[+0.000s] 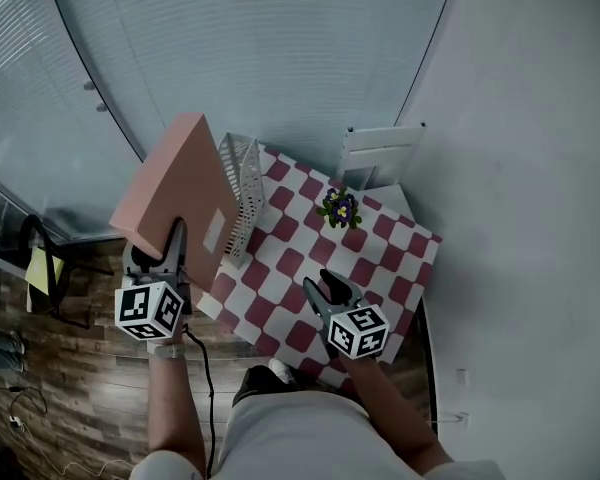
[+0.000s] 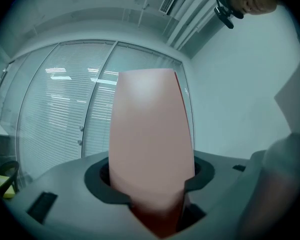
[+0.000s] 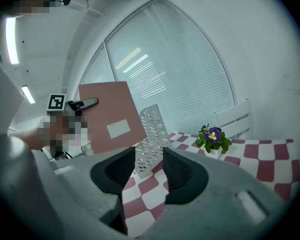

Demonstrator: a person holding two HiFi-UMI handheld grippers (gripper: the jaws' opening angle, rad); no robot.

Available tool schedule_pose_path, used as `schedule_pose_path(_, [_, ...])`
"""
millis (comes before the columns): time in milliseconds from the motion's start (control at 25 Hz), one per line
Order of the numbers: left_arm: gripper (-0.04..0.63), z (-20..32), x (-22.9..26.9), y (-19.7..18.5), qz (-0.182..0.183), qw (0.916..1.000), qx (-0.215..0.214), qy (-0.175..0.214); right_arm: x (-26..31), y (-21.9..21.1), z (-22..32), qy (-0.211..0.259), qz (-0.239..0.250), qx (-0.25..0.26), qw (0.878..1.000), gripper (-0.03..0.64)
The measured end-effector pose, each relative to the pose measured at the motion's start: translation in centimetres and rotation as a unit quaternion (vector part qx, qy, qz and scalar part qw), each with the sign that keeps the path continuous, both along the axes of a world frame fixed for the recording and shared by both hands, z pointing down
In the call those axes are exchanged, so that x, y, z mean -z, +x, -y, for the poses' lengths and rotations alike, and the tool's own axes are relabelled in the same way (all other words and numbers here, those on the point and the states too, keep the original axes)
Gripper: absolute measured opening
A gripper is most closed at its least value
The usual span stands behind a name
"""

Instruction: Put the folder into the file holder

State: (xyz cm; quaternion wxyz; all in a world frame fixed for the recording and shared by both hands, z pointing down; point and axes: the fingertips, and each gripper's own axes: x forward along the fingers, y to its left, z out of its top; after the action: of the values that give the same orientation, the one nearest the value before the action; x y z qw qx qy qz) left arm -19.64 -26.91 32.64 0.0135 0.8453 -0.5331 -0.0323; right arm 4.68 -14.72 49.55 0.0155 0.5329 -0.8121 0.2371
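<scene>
Folder (image 1: 180, 193) is hanging tilted at the left edge of the checkered bench (image 1: 385, 258). I'm judging it is risking swinging into the white perforated file holder (image 1: 242, 183) just beside it, since my left claw (image 1: 174, 232) is pinching only its lower edge. It is looking broad, pink, pale-labelled. My right claw (image 1: 328, 286) is hovering spread, empty.
</scene>
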Motion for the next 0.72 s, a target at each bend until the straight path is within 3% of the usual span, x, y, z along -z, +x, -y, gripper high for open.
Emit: schedule_pose_path(720, [0.264,7.8,-2.9,4.4,0.021,0.9984,-0.050,0.015,-1.1,2.5,1.1,-0.005,-0.025,-0.065,0.998,0.156])
